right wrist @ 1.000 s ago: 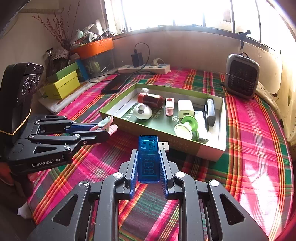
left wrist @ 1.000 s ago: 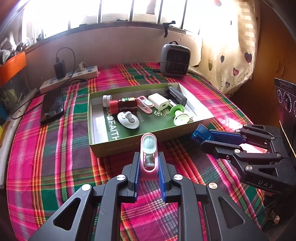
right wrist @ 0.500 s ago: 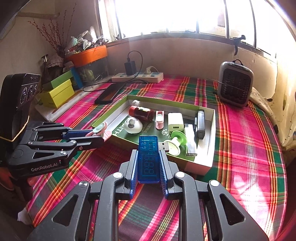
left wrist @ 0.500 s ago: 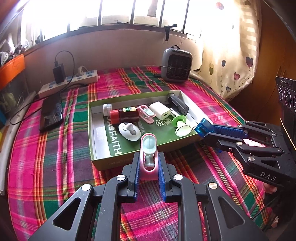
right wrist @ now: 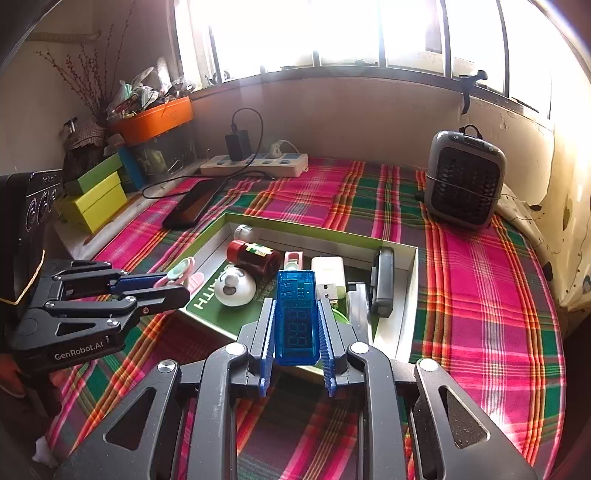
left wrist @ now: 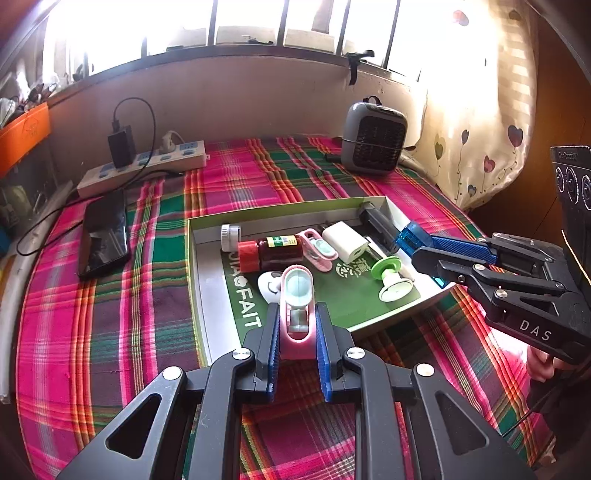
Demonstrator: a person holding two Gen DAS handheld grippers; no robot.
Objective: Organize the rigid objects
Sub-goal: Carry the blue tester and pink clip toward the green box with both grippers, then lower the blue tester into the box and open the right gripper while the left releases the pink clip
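A plaid cloth (left wrist: 110, 332) in pink, green and red covers the table, which stands under a barred window (right wrist: 351, 33) with strong daylight coming in. Along the back wall lie a white power strip (left wrist: 147, 164) with a black charger plugged in, and a dark phone (left wrist: 105, 236) flat on the cloth just in front of it. A small grey heater (right wrist: 463, 177) stands at the far right corner beside a curtain (left wrist: 487, 110) printed with hearts. To the left, on a ledge, sit yellow-green boxes (right wrist: 96, 199) and an orange bin (right wrist: 155, 118).

A shallow green box (left wrist: 194, 280) lies in the middle of the cloth, holding a red-capped bottle (left wrist: 269, 251), a white charger block (left wrist: 345, 242), a green spool (left wrist: 388, 275) and other small things.

The left gripper (left wrist: 297, 321) is clamped on a pink clip (left wrist: 297, 295), held above the near edge of the box. The right gripper (right wrist: 297, 328) is clamped on a blue USB meter (right wrist: 296, 317), held over the box's right side.
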